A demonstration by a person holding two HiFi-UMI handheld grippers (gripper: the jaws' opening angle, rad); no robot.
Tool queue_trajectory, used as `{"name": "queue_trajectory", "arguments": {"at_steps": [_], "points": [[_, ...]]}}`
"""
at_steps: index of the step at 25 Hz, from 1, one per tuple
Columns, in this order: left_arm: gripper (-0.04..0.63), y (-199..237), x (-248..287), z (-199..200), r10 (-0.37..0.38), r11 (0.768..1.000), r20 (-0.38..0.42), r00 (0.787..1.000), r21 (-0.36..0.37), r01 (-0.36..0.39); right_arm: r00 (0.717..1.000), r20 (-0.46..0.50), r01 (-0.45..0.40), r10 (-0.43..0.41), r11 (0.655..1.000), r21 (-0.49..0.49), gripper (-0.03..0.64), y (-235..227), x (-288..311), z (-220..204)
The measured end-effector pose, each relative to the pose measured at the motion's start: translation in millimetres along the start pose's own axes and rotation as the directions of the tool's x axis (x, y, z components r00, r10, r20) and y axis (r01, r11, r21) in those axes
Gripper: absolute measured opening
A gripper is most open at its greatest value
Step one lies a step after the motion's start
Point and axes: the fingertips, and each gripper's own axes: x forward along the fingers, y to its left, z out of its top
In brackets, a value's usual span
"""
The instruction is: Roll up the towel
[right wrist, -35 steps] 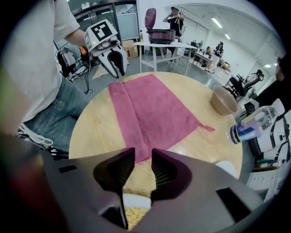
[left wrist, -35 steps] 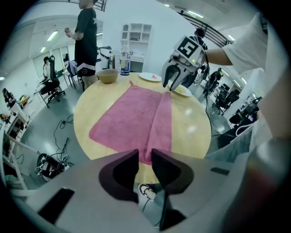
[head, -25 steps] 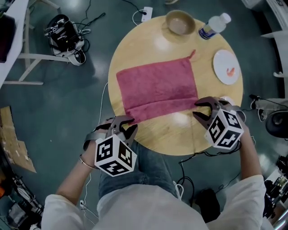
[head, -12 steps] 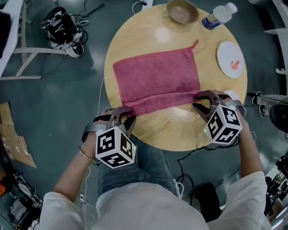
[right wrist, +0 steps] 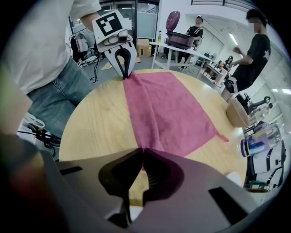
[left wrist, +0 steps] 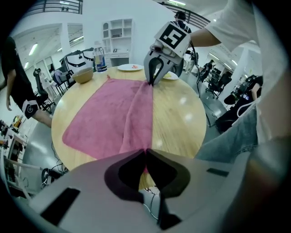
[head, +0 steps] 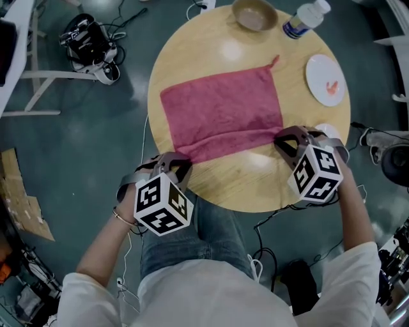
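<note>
Left gripper [left wrist: 145, 152] first: its jaws have just been closing and are now pinched together on the near left corner of the towel [head: 223, 112], with a sliver of pink cloth caught between the pads. The same is seen at the right gripper [right wrist: 142, 151], whose jaws have also just been closing and are now clamped on the near right corner. Between the two grippers a narrow doubled band [head: 230, 145] is laid along the towel's near edge, so a first turn appears to have been made. Beyond that band the rest of the cloth is spread flat across the round wooden surface [head: 255, 185], its far corner loop pointing toward the bowl [head: 254, 14] and the bottle [head: 307, 18], with a small plate [head: 326, 78] off to the right, well clear of the cloth. By the look of it, the rolling has only just been started: one thin turn is done and nearly the whole length is left to be wound away from the person.
</note>
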Motion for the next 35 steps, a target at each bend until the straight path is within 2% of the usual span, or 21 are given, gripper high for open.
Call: {"name": "queue_trajectory", "arguments": {"at_steps": [3, 7, 10, 16, 29, 32, 35], "points": [[0.023, -17, -4, -3, -0.047, 0.999, -0.013, 0.999, 0.012, 0.047, 0.998, 0.008, -0.057, 0.057, 0.998, 0.026, 0.016, 22, -6, -3], [0.023, -47, -15, -5, -0.128, 0.992, -0.005, 0.992, -0.008, 0.128, 0.993, 0.002, -0.122, 0.122, 0.991, 0.052, 0.017, 53, -19, -5], [0.023, -46, -21, -2, -0.138, 0.99, 0.013, 0.99, -0.039, 0.139, 0.991, 0.02, -0.131, 0.13, 0.987, 0.097, 0.017, 51, -29, -4], [0.023, -10, -26, 7, -0.117, 0.984, 0.041, 0.992, -0.128, 0.121, 0.992, 0.014, -0.126, 0.126, 0.984, 0.128, 0.017, 21, -32, 2], [0.023, 40, -12, 8, -0.028, 0.971, 0.028, 0.999, -0.237, 0.034, 0.992, -0.014, -0.119, 0.123, 0.979, 0.166, 0.02, -17, -9, 6], [0.025, 45, -10, 7, -0.007, 0.963, 0.03, 1.0, -0.27, 0.015, 0.995, -0.004, -0.1, 0.102, 0.98, 0.175, 0.024, -21, -4, 7], [0.025, 47, -7, 7, 0.012, 0.965, 0.023, 1.0, -0.264, -0.006, 0.997, 0.005, -0.071, 0.071, 0.983, 0.171, 0.053, -27, -1, 6]]}}
